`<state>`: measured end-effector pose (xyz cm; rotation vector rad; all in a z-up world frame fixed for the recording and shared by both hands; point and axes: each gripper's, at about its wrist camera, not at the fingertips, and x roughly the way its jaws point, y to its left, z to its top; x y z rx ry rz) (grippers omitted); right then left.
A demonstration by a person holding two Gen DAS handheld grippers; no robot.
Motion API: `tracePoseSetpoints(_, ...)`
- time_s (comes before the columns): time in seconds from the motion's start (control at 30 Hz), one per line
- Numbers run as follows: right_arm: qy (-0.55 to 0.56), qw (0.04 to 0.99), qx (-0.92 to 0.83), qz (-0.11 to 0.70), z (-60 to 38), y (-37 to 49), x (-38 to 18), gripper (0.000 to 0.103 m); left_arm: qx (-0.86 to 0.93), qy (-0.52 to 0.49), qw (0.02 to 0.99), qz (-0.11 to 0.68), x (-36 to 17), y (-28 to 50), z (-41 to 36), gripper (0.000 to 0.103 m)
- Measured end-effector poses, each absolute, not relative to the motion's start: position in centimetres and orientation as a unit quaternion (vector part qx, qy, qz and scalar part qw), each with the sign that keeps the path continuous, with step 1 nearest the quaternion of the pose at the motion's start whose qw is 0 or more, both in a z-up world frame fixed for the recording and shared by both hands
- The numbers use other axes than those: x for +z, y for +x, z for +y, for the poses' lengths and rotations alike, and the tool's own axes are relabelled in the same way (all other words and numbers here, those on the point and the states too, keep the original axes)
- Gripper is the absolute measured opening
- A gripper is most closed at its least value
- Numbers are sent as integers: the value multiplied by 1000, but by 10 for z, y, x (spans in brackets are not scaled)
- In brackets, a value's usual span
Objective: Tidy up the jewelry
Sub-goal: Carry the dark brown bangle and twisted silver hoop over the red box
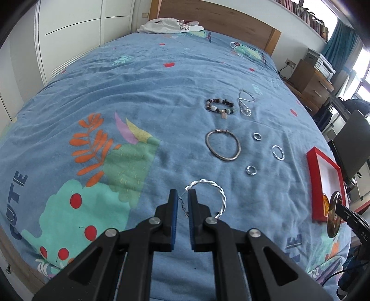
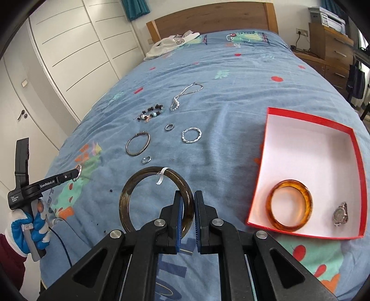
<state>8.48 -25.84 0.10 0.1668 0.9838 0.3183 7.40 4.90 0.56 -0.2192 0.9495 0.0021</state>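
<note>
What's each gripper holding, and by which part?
Left gripper: twisted silver bracelet, by its chain end. Right gripper: dark bangle, by its right rim.

A home bedroom: a bed [image 2: 231,76] with a wooden headboard [image 2: 208,18], white wardrobe doors [image 2: 76,51] to its left, wooden drawers [image 2: 333,46] to its right, clothing [image 2: 171,44] near the headboard.

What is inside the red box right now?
In the red box lie an amber bangle and a wristwatch, apart, on the white floor. Nothing else shows; the near wall hides little.
</note>
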Motion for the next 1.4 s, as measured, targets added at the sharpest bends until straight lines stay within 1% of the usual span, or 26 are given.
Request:
tracePoseSetpoints(0.2,88,876,124,458,-302,59,16,10,-37,-102,888,446,30,62,9,8)
tracePoseSetpoints(0.37,93,883,100,449,-343,45,24,10,-78,-86,887,446,43,63,-43,8)
tracePoseSetpoints(0.7,100,888,48,447,-417,42,23,10,-168,-37,872,459,42,84,-164,8)
tracePoseSetpoints(0.93,100,885,36,454,-444,72,9,10,-212,-13,861,462,31,127,-237,8)
tracePoseSetpoints(1.1,80,883,38,462,-455,115,-3,10,-232,4,853,467,18,160,-282,8)
tracePoseSetpoints(1.4,38,874,51,482,-469,190,-35,10,-230,52,848,475,-19,211,-326,8)
